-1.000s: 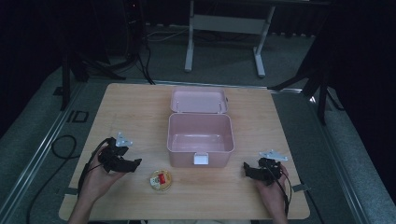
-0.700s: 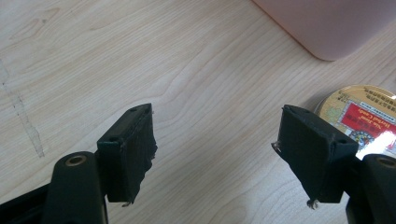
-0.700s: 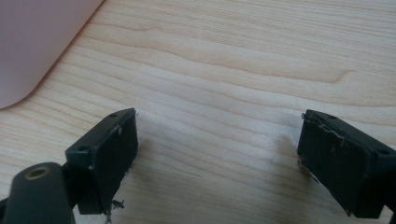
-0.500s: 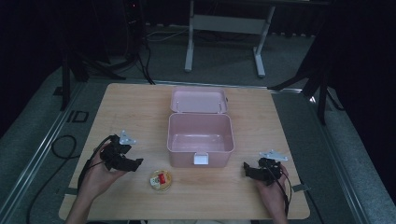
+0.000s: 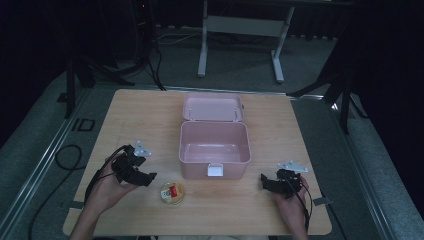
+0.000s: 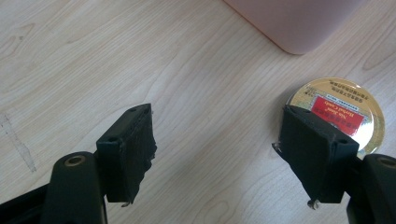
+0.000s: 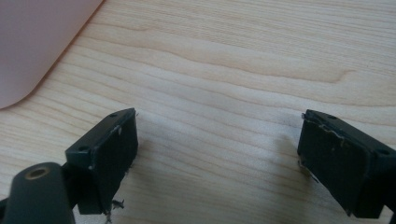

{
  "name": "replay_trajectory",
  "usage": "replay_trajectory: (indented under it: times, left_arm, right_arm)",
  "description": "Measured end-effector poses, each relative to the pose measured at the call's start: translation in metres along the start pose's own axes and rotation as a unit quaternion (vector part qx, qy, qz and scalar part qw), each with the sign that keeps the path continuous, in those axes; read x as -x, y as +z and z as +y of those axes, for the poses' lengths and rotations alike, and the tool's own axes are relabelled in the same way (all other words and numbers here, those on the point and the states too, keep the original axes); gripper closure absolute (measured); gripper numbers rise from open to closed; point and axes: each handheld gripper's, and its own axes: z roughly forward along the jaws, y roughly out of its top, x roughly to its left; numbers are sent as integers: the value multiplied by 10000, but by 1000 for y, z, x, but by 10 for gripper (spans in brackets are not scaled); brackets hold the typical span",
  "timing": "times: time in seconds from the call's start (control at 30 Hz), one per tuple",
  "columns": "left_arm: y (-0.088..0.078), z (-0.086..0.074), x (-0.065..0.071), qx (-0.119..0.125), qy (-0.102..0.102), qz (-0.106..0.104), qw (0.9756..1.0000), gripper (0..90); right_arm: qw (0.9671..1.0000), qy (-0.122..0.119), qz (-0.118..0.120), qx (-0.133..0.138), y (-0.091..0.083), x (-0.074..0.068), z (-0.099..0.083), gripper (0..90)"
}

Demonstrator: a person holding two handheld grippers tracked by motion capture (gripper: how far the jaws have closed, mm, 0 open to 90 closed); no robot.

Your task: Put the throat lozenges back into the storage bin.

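Both grippers (image 5: pixel 150 178) (image 5: pixel 262 181) gape empty; left's jaw overlaps gold tin (image 6: pixel 343 109).

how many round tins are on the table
1. The round gold tin with a red label lies on the table in front of the open pink box, near the left gripper.

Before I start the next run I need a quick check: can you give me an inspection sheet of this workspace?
Surface: light wooden table, bare wood around the things.
Job's things: round gold tin with red label lies flat in front of the open, empty pink plastic box.
Clutter: nothing seen.
Tools: left tool open, close to the tin, nothing between its jaws; right tool open over bare wood.
Cables: black cable trails from the left tool off the table.
Surroundings: dark room, grey metal stand behind the table.
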Motion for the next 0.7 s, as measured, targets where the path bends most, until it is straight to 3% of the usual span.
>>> replay_trajectory:
  times: [0.7]
  left_arm:
    - [4,15,18,-336,481,-200,9981,237]
  right_arm:
    - [10000,1,0,0,0,0,0,120]
